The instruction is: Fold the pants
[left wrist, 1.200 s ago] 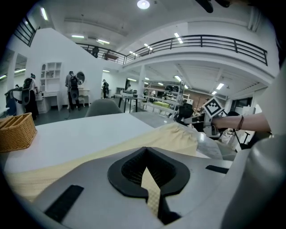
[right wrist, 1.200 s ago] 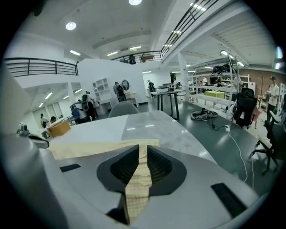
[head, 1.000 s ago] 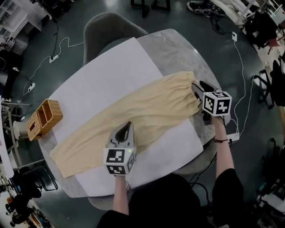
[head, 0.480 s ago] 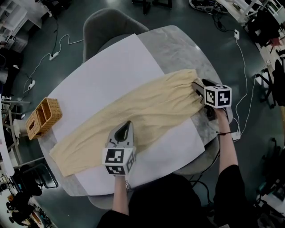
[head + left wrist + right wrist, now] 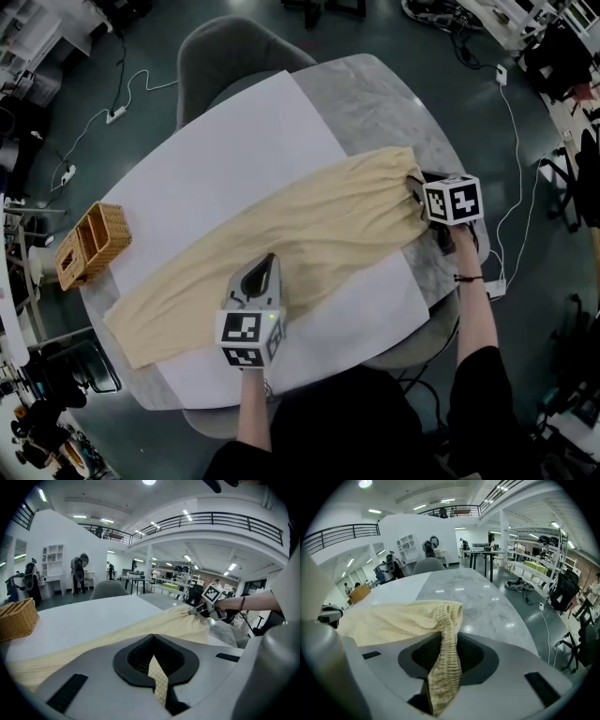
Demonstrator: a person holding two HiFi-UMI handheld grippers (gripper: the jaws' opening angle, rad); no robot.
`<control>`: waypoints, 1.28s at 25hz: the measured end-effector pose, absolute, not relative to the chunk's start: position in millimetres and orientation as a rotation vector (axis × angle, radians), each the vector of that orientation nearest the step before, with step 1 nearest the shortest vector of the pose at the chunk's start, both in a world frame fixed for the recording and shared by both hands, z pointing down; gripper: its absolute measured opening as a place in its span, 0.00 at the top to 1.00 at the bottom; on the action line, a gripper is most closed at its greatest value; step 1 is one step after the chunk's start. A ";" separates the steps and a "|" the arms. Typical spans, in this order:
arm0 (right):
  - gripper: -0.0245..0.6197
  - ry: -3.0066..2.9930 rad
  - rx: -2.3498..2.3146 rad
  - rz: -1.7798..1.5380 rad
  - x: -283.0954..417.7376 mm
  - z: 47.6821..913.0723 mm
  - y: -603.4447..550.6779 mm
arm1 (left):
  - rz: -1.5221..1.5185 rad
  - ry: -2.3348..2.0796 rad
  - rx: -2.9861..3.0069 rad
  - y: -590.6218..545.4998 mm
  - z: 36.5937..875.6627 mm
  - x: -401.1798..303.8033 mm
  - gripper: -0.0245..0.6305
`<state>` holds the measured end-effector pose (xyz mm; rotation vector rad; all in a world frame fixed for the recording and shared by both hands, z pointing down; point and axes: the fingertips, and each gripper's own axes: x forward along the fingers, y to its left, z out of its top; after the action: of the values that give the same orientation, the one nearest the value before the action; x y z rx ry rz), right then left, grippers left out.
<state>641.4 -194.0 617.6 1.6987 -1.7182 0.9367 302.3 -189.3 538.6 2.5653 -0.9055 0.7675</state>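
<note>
Head view, from the left: a wicker basket (image 5: 91, 246) sits at the edge of the round marble table (image 5: 375, 94), just beside a large white sheet (image 5: 225, 159) that covers most of the tabletop. The pale yellow pants (image 5: 319, 225) lie flat across the sheet on a diagonal, with the leg ends low at the left near the basket and the gathered waistband high at the right, past the sheet's edge and on bare marble. The left gripper (image 5: 266, 264) rests on the near edge of the pants about midway along; the left gripper view shows its jaws pressed together on a thin fold of the yellow fabric (image 5: 157, 679). The right gripper (image 5: 415, 187) sits at the waistband end, and its jaws have just been closing — the right gripper view shows the ribbed elastic waistband (image 5: 443, 667) bunched between them, pinched and hanging down through the gap, while the rest of the pants spreads away to the left over the table. A grey chair (image 5: 234, 52) stands at the table's far side, and a white cable (image 5: 511, 159) trails over the floor at the right.
</note>
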 end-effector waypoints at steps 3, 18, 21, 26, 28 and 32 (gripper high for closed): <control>0.83 -1.722 1.681 0.955 640.0 618.0 -194.5 | 0.770 -0.917 2.570 -188.4 537.4 301.4 0.95; 0.86 -1.785 1.797 1.026 635.8 578.2 -187.4 | 0.743 -1.055 2.562 -185.1 515.1 272.8 0.95; 0.86 -1.810 1.792 1.031 628.8 562.6 -184.4 | 0.735 -1.081 2.565 -181.3 509.0 264.9 0.95; 0.86 -1.876 1.793 1.048 611.6 532.6 -179.1 | 0.694 -1.137 2.557 -173.5 496.4 249.4 0.95; 0.86 -1.907 1.790 1.060 604.3 519.6 -177.0 | 0.679 -1.159 2.555 -169.3 490.6 244.5 0.95; 0.86 -1.978 1.781 1.087 583.4 494.6 -175.0 | 0.652 -1.198 2.555 -163.0 478.3 230.7 0.95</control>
<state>583.4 -175.0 494.6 1.7815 -1.9777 1.0872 230.7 -163.0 478.3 2.5547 -1.1984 0.6516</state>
